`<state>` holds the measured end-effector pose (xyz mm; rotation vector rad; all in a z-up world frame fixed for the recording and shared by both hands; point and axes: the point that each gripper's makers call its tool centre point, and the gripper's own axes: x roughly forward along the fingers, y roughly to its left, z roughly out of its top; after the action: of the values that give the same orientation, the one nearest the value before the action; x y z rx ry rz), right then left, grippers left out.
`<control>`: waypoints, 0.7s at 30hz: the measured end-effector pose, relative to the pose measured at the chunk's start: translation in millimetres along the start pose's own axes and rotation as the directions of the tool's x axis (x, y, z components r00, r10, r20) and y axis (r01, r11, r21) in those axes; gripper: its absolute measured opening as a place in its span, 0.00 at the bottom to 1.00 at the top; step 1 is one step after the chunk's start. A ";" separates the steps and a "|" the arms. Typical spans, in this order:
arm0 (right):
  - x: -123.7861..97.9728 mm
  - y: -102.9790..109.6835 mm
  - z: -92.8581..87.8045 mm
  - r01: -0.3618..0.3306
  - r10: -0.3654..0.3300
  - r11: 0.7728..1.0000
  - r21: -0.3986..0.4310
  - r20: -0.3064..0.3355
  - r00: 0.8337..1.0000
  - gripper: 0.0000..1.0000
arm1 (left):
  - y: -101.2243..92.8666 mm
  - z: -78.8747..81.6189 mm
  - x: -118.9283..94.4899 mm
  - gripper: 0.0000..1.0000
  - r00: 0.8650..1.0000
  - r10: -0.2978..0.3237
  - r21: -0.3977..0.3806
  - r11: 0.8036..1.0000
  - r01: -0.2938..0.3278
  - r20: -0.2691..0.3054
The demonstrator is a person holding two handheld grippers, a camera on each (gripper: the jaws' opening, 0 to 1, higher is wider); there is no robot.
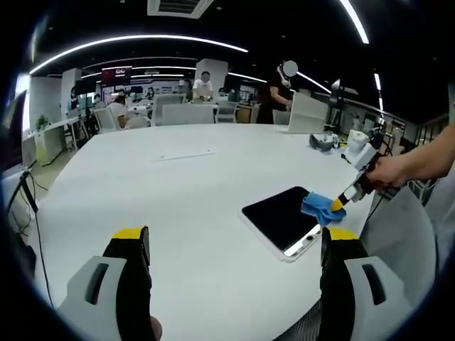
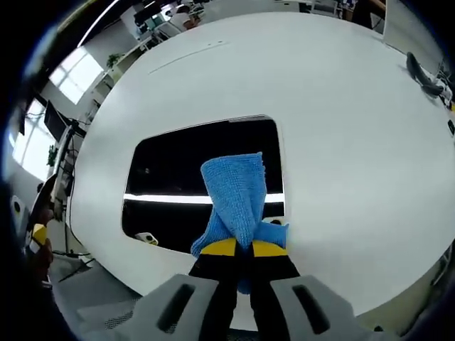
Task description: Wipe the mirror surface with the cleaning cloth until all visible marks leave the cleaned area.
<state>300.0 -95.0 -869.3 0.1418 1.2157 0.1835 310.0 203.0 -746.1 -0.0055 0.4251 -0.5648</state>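
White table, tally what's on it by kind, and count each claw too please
Mirror: 1
Blue cleaning cloth: 1
Dark device at the table's far edge: 1
Claws: 2, left claw open, right claw shut on the cloth
Total: 5, on the white table

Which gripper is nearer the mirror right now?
Right. The right gripper is at the mirror, pressing the blue cloth onto the glass. The left gripper is open, held back over the white table, clear of the mirror.
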 end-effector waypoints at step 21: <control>12.2 47.4 -1.1 -0.041 0.040 0.998 -0.037 -0.024 0.999 0.00 | 0.6 -2.7 -5.4 0.99 1.000 0.012 -0.006 1.000 -0.012 0.007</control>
<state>300.0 -46.0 -871.1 0.1318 1.2327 0.2437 305.2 206.6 -746.6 -0.0105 0.4192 -0.5518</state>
